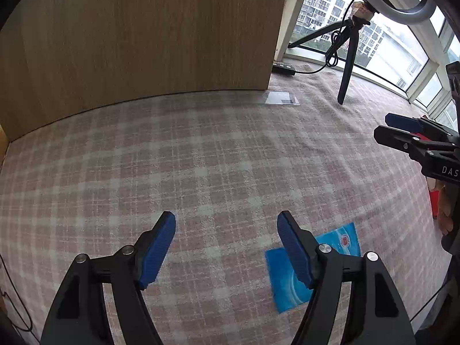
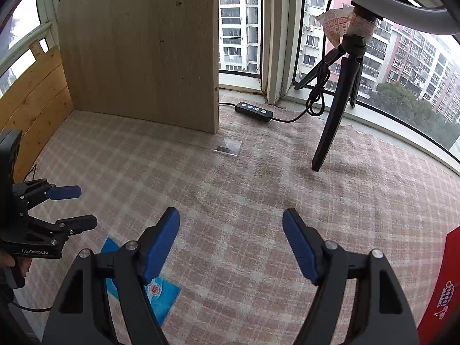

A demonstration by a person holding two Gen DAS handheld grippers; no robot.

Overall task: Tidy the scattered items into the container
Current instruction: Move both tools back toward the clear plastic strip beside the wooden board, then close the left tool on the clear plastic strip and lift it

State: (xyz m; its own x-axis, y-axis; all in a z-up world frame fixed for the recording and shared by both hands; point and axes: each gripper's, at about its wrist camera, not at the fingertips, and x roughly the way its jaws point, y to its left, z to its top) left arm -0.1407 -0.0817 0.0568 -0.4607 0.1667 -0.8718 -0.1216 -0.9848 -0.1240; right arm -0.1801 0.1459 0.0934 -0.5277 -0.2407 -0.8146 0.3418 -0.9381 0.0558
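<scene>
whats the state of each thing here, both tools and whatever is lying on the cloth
left tool: open, empty, above the cloth
right tool: open, empty
flat blue square packet: lying flat on the checked pink cloth, not gripped
clear plastic sleeve: lying flat by the wooden panel
black tripod leg: standing on the cloth
black inline switch: lying by the window, cable attached

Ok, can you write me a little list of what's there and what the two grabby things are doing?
surface: pink plaid cloth
blue packet: lies flat on the cloth, near the left hand-held gripper's right finger
left hand-held gripper: open, holds nothing
right hand-held gripper: open, holds nothing
red thing: at the right edge, only partly seen
wooden panel: stands upright at the back
tripod: stands by the window
black remote: on the cloth, with a cable
</scene>
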